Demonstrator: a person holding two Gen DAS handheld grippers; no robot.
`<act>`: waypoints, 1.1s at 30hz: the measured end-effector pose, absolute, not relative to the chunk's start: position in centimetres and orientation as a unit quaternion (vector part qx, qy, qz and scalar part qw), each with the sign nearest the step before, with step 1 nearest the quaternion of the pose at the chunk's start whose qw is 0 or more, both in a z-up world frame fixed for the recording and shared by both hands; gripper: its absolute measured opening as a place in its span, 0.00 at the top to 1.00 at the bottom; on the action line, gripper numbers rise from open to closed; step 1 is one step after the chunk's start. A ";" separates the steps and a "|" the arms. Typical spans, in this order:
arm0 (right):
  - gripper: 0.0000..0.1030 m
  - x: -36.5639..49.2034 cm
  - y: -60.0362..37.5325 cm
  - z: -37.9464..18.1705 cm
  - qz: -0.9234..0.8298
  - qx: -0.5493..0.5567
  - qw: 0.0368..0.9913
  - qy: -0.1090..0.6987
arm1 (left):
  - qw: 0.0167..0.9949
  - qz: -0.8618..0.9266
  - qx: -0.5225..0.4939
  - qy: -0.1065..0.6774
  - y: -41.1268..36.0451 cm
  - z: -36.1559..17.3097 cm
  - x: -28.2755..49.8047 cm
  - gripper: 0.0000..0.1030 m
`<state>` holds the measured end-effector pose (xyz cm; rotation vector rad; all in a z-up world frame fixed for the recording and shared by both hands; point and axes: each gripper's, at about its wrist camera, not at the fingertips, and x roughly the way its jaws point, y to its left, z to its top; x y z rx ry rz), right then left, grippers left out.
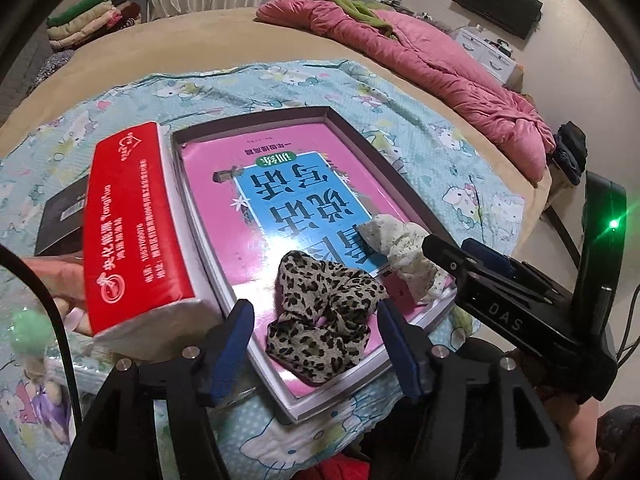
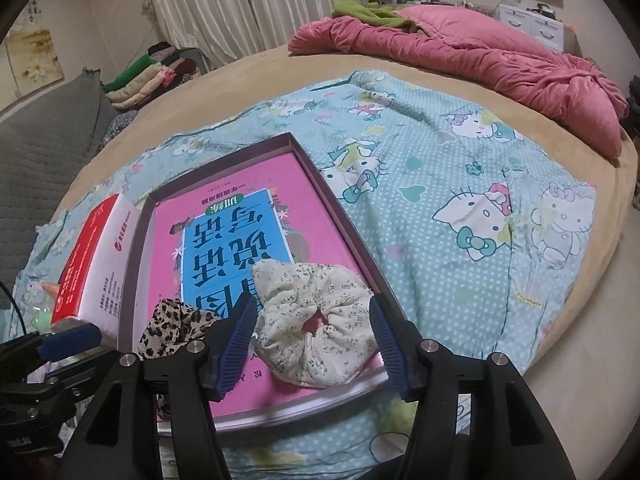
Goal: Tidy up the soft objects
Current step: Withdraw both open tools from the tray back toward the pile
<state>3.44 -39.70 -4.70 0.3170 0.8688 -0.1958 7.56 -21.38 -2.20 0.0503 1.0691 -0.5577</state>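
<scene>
left gripper (image 1: 316, 344) parted wide, ribbed blue pads (image 1: 230, 354) flanking the leopard-print scrunchie (image 1: 326, 312) without pressing on it; nothing gripped. crinkled fabric ring, tan with black blotches, slumped on the glossy pink book cover (image 1: 224, 204) at the near end of the shallow grey-walled box lid (image 1: 352, 128).

right gripper (image 2: 314, 340) likewise spread, blue serrated pads (image 2: 386, 340) standing at either side of the cream floral scrunchie (image 2: 316, 320), whether grazing the fabric or just clear hard to call; no squeeze on it. puffy gathered cloth, tiny dark sprigs, pink showing through the centre hole, lying on the same book just right of the leopard one.

further out: red and white soft tissue pack (image 1: 136, 232) propped on edge against the lid's left wall, fingers (image 1: 60, 284) behind it. dark small box (image 1: 60, 216) beyond. underneath it all, a teal dotted cartoon-cat blanket (image 2: 460, 152), wrinkled, over a tan bed (image 2: 580, 320). rumpled pink quilt (image 2: 500, 56) along the far side, green cloth (image 2: 360, 12) bunched on top. folded clothes stack (image 2: 140, 76) at the left, pleated pale curtains (image 2: 248, 4) behind.
</scene>
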 end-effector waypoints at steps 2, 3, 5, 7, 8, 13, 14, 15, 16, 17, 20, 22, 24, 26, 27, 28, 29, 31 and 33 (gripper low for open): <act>0.38 3.4 -39.7 -4.6 -0.094 0.154 0.892 0.415 | 0.826 -0.256 0.028 0.502 -21.2 -2.0 7.3 0.36; 0.36 3.3 -39.7 -4.5 -0.095 0.154 0.892 0.413 | 0.826 -0.256 0.029 0.501 -21.1 -1.9 7.2 0.36; 0.35 3.2 -39.7 -4.3 -0.095 0.154 0.894 0.409 | 0.826 -0.257 0.031 0.501 -20.8 -1.5 6.9 0.36; 0.34 3.2 -39.7 -4.2 -0.097 0.154 0.896 0.406 | 0.826 -0.258 0.032 0.500 -20.5 -1.2 6.5 0.35; 0.33 3.2 -39.6 -4.1 -0.097 0.154 0.896 0.405 | 0.827 -0.257 0.031 0.499 -20.2 -1.0 6.3 0.33; 0.29 2.8 -39.4 -3.2 -0.094 0.152 0.904 0.389 | 0.830 -0.257 0.030 0.494 -19.2 -0.1 5.5 0.30; 0.28 2.7 -39.3 -2.9 -0.092 0.152 0.907 0.382 | 0.831 -0.256 0.029 0.493 -19.0 0.0 5.4 0.30; 0.28 2.6 -39.1 -2.6 -0.090 0.153 0.910 0.376 | 0.831 -0.256 0.027 0.493 -18.7 0.2 5.3 0.30; 0.28 2.4 -39.0 -2.3 -0.088 0.153 0.913 0.369 | 0.832 -0.254 0.026 0.492 -18.5 0.3 5.2 0.30; 0.27 2.3 -38.8 -1.8 -0.087 0.152 0.916 0.361 | 0.833 -0.253 0.024 0.492 -18.2 0.4 5.0 0.30; 0.26 2.1 -38.2 -0.9 -0.078 0.147 0.924 0.345 | 0.834 -0.251 0.018 0.491 -17.3 0.8 4.8 0.27; 0.26 2.0 -37.7 -0.4 -0.073 0.143 0.926 0.340 | 0.835 -0.248 0.011 0.491 -16.7 1.0 4.8 0.27; 0.26 2.0 -37.1 0.0 -0.071 0.136 0.929 0.337 | 0.837 -0.243 0.004 0.490 -16.1 1.3 4.8 0.27; 0.25 2.0 -36.7 0.3 -0.067 0.133 0.930 0.335 | 0.839 -0.241 0.002 0.488 -15.6 1.5 4.7 0.27; 0.25 2.0 -36.5 0.5 -0.066 0.132 0.931 0.334 | 0.840 -0.239 0.002 0.487 -15.3 1.6 4.7 0.27; 0.25 1.9 -36.4 0.6 -0.065 0.131 0.931 0.334 | 0.841 -0.238 0.001 0.485 -15.1 1.8 4.6 0.27; 0.25 1.9 -36.2 0.7 -0.064 0.129 0.932 0.333 | 0.843 -0.237 -0.001 0.483 -14.8 2.0 4.5 0.27; 0.24 1.8 -35.8 1.1 -0.061 0.126 0.933 0.332 | 0.845 -0.235 -0.005 0.480 -14.2 2.3 4.4 0.26; 0.24 1.7 -35.3 1.5 -0.055 0.125 0.934 0.331 | 0.847 -0.232 -0.010 0.478 -13.6 2.7 4.3 0.25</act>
